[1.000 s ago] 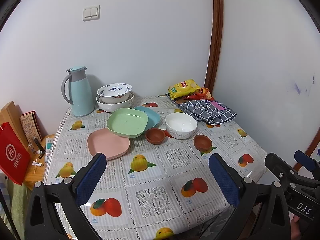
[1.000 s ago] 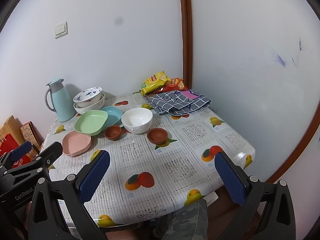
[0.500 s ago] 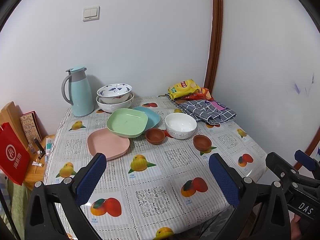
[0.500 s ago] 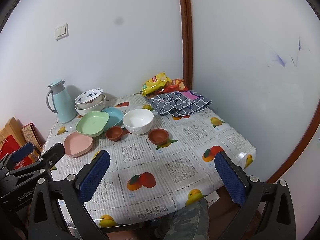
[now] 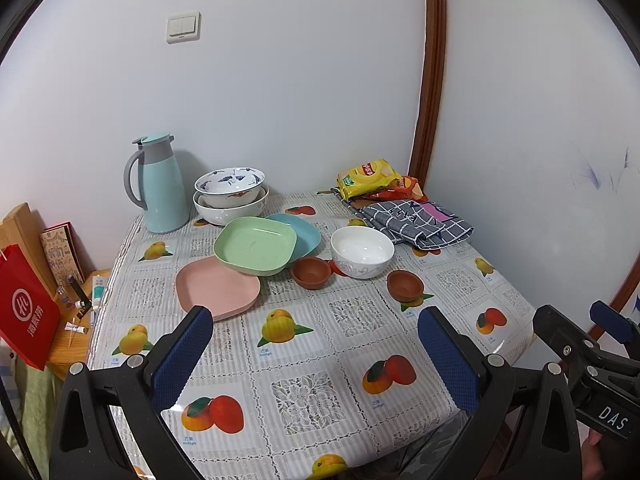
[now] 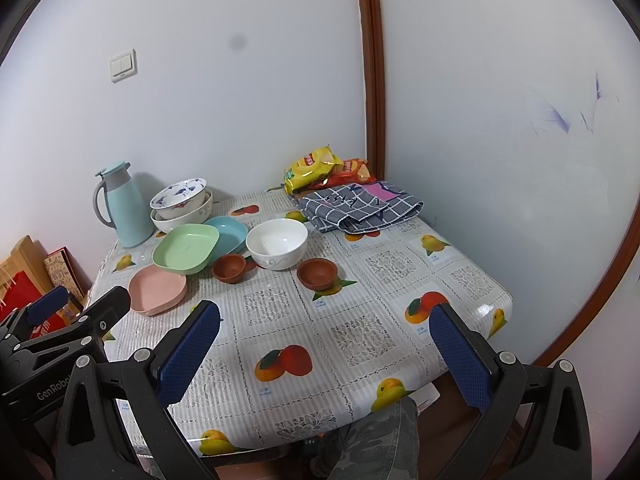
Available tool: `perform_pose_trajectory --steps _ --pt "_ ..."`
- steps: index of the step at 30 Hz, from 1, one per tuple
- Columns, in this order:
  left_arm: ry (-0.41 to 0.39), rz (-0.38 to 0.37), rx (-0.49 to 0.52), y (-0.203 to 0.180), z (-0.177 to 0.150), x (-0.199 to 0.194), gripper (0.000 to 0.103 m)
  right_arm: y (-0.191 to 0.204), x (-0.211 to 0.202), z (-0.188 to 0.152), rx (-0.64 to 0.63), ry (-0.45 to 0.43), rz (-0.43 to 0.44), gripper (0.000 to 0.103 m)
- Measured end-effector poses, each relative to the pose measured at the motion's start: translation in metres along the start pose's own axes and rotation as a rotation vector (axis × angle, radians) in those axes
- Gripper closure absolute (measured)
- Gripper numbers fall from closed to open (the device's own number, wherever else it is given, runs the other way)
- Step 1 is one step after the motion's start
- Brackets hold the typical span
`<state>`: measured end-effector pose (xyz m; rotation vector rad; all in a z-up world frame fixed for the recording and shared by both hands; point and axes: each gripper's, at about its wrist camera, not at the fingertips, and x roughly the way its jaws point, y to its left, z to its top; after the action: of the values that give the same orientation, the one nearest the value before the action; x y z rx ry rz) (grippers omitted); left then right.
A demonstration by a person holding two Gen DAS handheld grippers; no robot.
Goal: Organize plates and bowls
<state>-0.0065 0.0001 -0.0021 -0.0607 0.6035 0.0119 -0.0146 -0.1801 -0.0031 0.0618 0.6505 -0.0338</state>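
— Where's the white bowl (image 6: 277, 249)?
— At twelve o'clock, mid-table. Your left gripper (image 5: 316, 354) and right gripper (image 6: 325, 352) are both spread, empty.
— Handling?
— Probably glazed, slippery, breakable; pinch its near rim.

The left gripper (image 5: 316, 344) has a black plastic frame with triangular cut-outs, silver screws at its joints and two fingers (image 5: 182, 356) faced with dark blue dimpled pads. The right gripper (image 6: 324, 344) is built the same, black with blue textured pads and silver screws. Seen from each other's cameras, the right one carries a white "DAS" label and the left one pale "GenRobo" lettering; beneath the right gripper shows a leg (image 6: 372, 440) in grey camouflage trousers.
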Motion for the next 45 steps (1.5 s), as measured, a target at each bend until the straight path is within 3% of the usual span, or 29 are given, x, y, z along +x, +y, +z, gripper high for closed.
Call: perform_pose_trajectory --steps 29,45 --pt "0.002 0.002 0.0 -0.001 0.001 0.001 0.0 0.003 -0.003 -0.001 -0.006 -0.007 0.004 0.0" --pt "0.022 0.003 0.016 -0.001 0.017 0.022 0.0 -0.007 0.015 0.011 0.025 0.002 0.006 0.0"
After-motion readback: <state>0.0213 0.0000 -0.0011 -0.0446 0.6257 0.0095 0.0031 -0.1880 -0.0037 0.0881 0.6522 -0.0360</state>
